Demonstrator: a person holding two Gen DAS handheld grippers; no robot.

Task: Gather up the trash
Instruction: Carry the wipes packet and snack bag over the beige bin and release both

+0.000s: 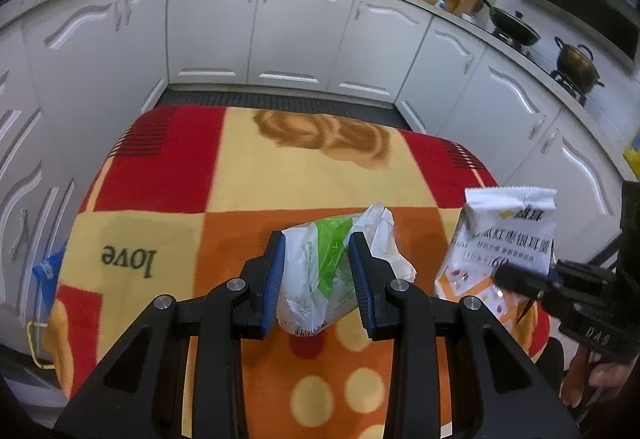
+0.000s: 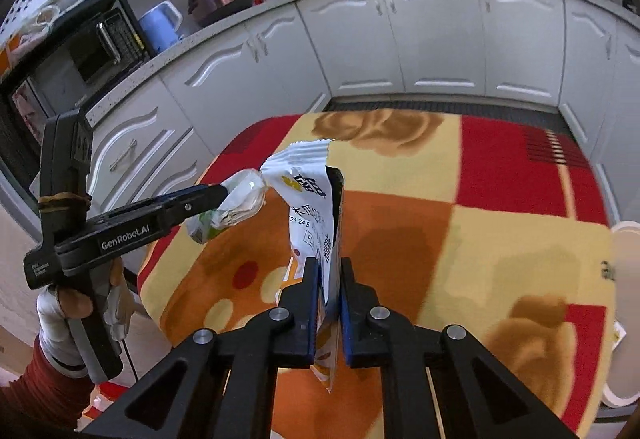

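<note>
Above the patterned blanket, left gripper jaws pinching crumpled wrapper, right gripper jaws clamping upright pouch, long axis vertical.

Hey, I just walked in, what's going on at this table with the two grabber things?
A person is collecting trash off a blanket-covered table in a kitchen, with a gripper in each hand. The left gripper is shut on a crumpled white and green plastic bag. The right gripper is shut on an opened white and orange snack packet, holding it upright by its lower part. Both pieces look lifted off the blanket. Where they will be dropped isn't clear from these views.
</note>
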